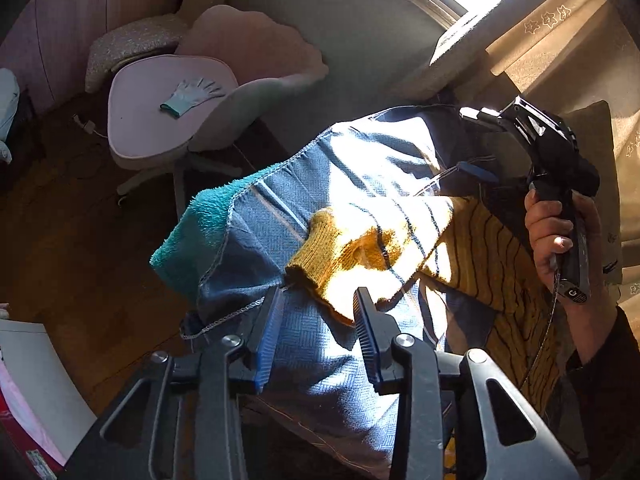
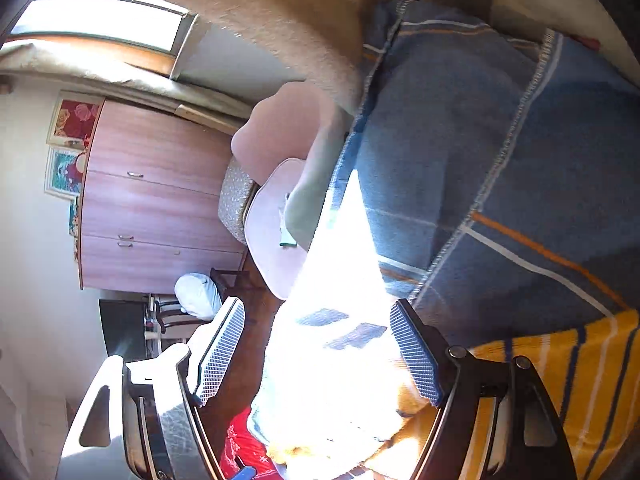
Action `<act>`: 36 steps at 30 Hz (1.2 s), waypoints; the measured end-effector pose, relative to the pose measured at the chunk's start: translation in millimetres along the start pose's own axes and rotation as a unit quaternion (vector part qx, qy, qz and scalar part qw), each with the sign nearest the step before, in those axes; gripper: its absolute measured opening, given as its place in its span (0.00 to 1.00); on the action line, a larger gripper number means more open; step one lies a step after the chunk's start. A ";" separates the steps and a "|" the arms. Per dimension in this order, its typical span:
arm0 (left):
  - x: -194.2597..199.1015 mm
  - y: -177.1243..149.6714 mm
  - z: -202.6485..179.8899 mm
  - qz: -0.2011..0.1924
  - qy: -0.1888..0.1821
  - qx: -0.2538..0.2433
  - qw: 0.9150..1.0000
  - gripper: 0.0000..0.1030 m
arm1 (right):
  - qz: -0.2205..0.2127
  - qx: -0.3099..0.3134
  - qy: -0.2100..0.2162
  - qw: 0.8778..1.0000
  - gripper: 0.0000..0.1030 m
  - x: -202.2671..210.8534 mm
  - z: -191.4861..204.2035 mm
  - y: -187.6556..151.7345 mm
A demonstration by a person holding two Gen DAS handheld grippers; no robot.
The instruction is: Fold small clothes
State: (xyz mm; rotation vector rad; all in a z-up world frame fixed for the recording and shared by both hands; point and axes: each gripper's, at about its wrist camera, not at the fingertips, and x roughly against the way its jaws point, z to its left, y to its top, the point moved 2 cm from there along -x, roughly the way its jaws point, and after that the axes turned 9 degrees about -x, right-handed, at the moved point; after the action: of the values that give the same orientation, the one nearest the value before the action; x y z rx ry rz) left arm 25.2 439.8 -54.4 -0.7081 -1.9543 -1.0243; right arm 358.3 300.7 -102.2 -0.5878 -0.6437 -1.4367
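A small mustard-yellow knitted sweater with dark stripes (image 1: 404,248) lies on a blue patterned cloth (image 1: 320,360) in bright sun. Its cuff end lies just beyond my left gripper (image 1: 318,300), whose jaws stand open with nothing between them. My right gripper (image 1: 474,140), held in a hand, hovers open over the far edge of the sweater. In the right wrist view my right gripper (image 2: 318,326) is open above the sunlit cloth (image 2: 500,184), with the striped sweater (image 2: 560,364) at lower right.
A pink swivel chair (image 1: 168,120) with a light glove (image 1: 188,96) on its seat stands beyond the cloth's left edge. A teal towel edge (image 1: 192,232) hangs at the cloth's corner. A beige curtain (image 1: 560,40) and a wooden dresser (image 2: 160,200) stand behind.
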 end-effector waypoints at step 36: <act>19.6 65.3 -169.7 0.005 -0.136 -0.228 0.964 0.04 | -0.187 -0.107 -0.128 0.968 0.78 227.9 -218.5 -215.7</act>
State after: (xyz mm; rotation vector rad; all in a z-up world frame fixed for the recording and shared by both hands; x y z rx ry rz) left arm 131.0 331.3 48.0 -1.1629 -1.9522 -1.4576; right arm 159.6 -26.0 -96.5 -0.8651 -0.8414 -1.8153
